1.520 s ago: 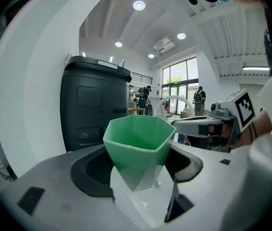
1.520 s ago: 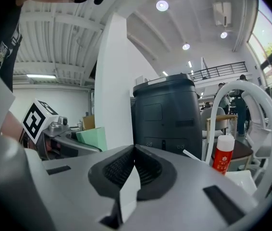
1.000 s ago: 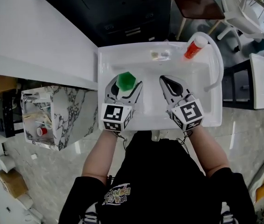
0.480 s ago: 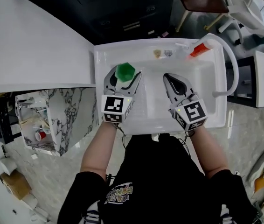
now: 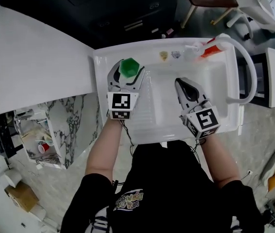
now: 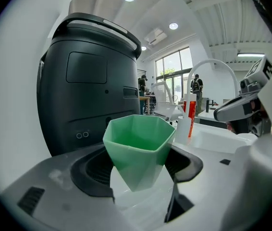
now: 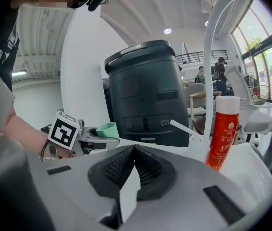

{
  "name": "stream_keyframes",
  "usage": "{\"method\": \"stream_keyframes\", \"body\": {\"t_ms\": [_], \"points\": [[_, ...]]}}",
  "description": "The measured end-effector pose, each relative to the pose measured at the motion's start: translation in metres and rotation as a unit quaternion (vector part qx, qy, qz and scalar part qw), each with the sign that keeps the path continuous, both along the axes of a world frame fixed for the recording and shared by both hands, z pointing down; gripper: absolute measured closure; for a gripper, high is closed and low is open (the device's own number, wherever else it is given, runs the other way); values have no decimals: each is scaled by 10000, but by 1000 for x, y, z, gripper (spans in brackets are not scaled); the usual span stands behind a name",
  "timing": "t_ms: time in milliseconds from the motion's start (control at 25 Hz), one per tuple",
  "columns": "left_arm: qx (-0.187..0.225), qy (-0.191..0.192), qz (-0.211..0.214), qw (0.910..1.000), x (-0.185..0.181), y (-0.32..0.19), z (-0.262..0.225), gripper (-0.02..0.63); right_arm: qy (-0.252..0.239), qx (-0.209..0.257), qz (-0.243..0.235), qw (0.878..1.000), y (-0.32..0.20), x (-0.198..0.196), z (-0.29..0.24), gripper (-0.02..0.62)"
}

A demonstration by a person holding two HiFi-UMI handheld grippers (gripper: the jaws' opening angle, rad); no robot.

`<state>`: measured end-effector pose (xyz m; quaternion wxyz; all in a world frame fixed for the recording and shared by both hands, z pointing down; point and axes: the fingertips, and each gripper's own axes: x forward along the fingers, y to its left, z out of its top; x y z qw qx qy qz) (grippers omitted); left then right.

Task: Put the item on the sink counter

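A green faceted cup (image 5: 128, 66) is held upright between the jaws of my left gripper (image 5: 127, 75), over the far left corner of the white sink (image 5: 210, 106). In the left gripper view the cup (image 6: 138, 146) fills the gap between the jaws, its open mouth up. My right gripper (image 5: 183, 83) hovers over the basin's right half, shut and empty. In the right gripper view its jaws (image 7: 133, 150) meet with nothing between them, and the left gripper's marker cube (image 7: 68, 131) and the cup (image 7: 106, 129) show at the left.
A red spray bottle (image 5: 209, 48) stands on the sink's back rim beside the arched white faucet (image 5: 248, 67). Two small objects (image 5: 163, 55) lie on that rim. A white counter (image 5: 30, 57) runs to the left, and a dark bin-like unit (image 6: 88, 81) stands behind the sink.
My left gripper has carried the green cup farther back and left over the sink. The right gripper has stayed shut and hardly shifted.
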<state>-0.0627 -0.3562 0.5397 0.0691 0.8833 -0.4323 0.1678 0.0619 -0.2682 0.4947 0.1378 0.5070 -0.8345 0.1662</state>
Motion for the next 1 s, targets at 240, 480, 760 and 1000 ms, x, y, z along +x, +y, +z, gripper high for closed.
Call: {"method": "stream_keyframes", "body": {"t_ms": [240,480,760,1000], "points": [[30,-127,-26,9999,-1,-23,21,294,53,-133,120,9998,2,8,9,541],[-31,-203,-85,9998,-1,-39,38,294,72,-208,245,9995,2,17,14,541],[-100,-282,-146,9994,-3,-49,54,293,47,-273,302,9992,1,18,19,541],[-98,-302,-201,9993,-4,-54,63,293,56,-322,344,9989,1,21,22,541]]}}
